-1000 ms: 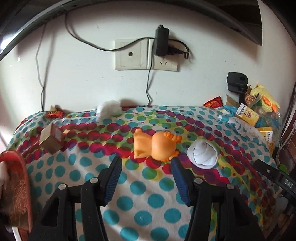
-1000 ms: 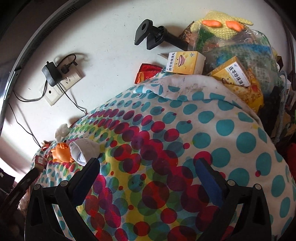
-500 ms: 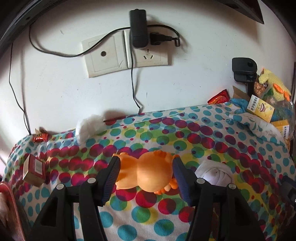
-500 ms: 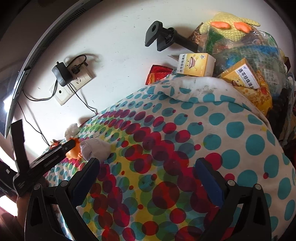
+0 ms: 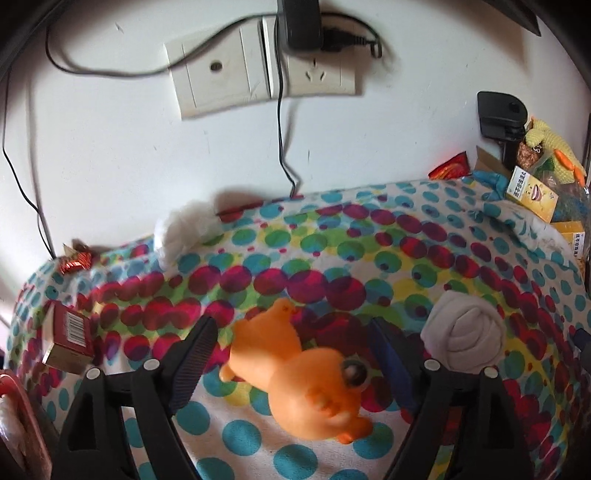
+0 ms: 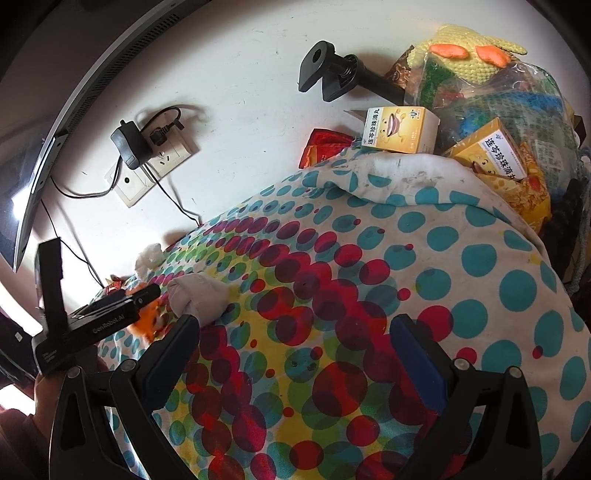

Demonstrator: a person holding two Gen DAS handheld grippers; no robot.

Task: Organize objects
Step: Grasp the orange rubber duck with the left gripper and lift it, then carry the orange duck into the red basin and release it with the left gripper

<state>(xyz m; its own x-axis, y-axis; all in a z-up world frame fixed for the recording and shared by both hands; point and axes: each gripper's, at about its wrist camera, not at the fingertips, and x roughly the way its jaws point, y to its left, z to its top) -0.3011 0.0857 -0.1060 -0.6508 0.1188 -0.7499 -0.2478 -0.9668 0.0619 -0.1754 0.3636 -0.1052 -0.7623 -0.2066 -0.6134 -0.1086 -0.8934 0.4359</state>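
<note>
An orange rubber toy animal (image 5: pixel 295 376) lies on the dotted cloth (image 5: pixel 332 258), tilted and blurred. It sits between the jaws of my left gripper (image 5: pixel 291 325), which are opening; neither pad presses on it. A rolled white sock (image 5: pixel 467 332) rests just right of the right finger. In the right wrist view the sock (image 6: pixel 199 295) and a bit of the orange toy (image 6: pixel 147 325) show at the left, behind the black body of the left tool (image 6: pixel 85 328). My right gripper (image 6: pixel 293 321) hangs open over bare cloth with nothing in it.
A small red box (image 5: pixel 70 339), a red wrapper (image 5: pixel 75 258) and a white fluffy wad (image 5: pixel 188 229) lie along the left and back. Yellow boxes (image 6: pixel 399 129), a knitted yellow toy (image 6: pixel 476 55) and a black clamp (image 6: pixel 332 74) crowd the right. A wall socket with charger (image 5: pixel 295 26) is behind.
My left gripper moved forward over the orange toy, which now lies between wider jaws and has turned. The left tool entered the right wrist view. The right gripper held still.
</note>
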